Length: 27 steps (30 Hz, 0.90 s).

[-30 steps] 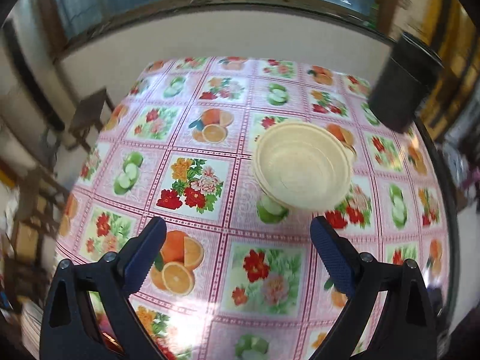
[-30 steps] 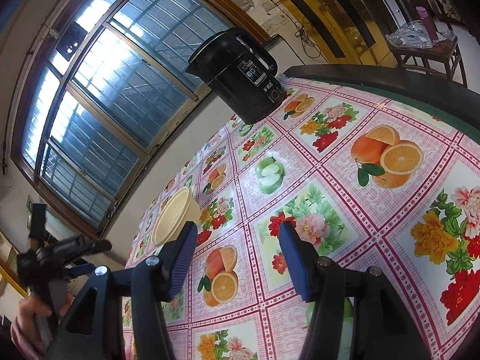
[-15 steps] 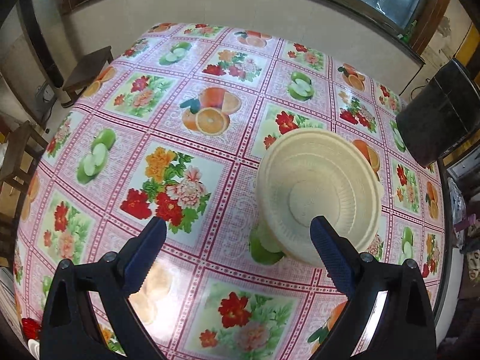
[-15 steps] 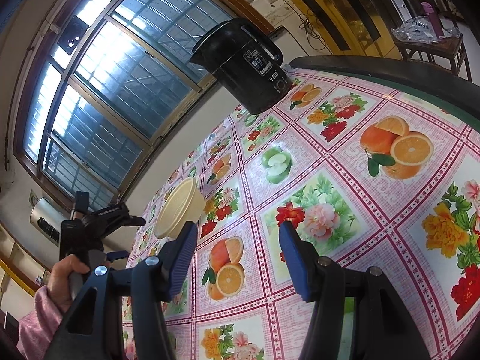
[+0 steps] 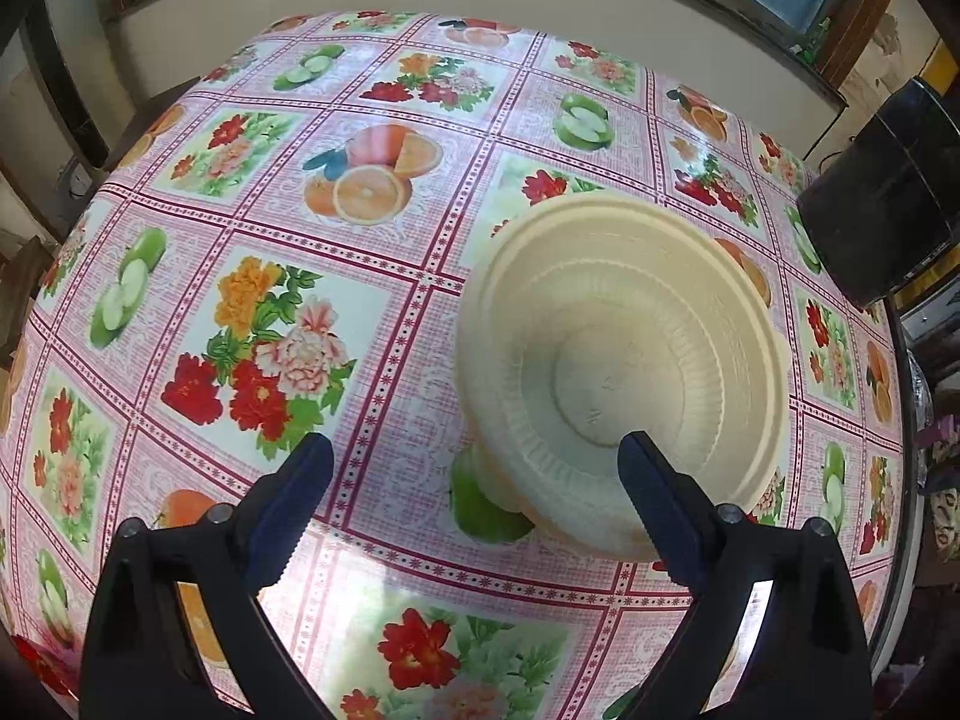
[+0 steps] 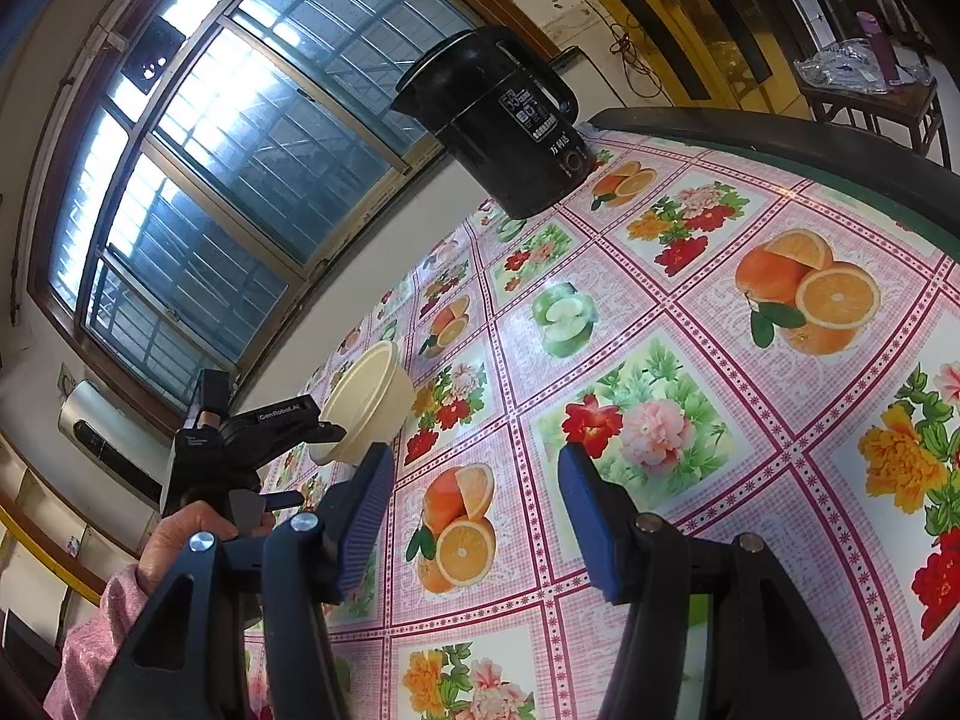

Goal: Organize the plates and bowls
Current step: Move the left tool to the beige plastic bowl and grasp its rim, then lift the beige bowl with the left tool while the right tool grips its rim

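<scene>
Your left claw [image 5: 474,480] is spread wide and empty. Over the last second it has dropped and closed in on the cream bowl stack [image 5: 618,372], which now fills the view just ahead, with the right-hand fingertip [image 5: 645,456] over the near rim and the other over bare cloth. That looks like the run-in to a rim grab. Your right claw [image 6: 477,480] hangs half open, holding nothing, and has kept still above the flowered desk [image 6: 690,300]. Farther back on the desk stands the black kettle [image 6: 510,138], well apart from the bowls.
</scene>
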{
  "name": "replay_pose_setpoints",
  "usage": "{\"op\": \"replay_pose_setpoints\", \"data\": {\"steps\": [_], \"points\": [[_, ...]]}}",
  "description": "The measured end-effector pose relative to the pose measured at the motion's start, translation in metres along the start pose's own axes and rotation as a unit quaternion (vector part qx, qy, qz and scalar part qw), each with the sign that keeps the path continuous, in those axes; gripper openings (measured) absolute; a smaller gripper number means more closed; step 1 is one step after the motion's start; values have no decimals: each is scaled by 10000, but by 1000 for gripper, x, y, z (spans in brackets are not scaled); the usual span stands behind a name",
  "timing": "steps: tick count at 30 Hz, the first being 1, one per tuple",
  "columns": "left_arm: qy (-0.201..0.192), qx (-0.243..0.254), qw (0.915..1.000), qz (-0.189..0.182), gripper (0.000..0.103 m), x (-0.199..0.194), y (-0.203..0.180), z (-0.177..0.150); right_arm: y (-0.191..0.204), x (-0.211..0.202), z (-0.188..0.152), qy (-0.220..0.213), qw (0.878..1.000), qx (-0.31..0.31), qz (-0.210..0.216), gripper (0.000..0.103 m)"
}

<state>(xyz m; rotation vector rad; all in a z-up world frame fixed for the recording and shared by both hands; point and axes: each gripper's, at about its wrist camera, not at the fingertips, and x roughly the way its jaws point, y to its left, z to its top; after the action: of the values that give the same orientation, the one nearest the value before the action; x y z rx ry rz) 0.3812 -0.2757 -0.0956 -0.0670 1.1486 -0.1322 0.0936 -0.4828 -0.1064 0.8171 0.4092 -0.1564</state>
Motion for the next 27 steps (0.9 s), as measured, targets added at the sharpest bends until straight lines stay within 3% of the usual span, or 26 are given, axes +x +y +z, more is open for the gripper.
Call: {"op": "replay_pose_setpoints", "data": {"steps": [9,17,23,27], "points": [[159,50,9998,-50,76,10,-2,-3,1,2,-1,31,10000,-20,-47,60],[342,323,9989,-7,37,16,-8,-8,2,1,-1,33,10000,-20,-45,60],[423,591,9973,26,26,14,-14,-13,0,0,-1,28,10000,-2,-75,60],[540,745,9957,-52,26,11,-18,-21,-3,0,1,-19,9999,76,-136,60]]}}
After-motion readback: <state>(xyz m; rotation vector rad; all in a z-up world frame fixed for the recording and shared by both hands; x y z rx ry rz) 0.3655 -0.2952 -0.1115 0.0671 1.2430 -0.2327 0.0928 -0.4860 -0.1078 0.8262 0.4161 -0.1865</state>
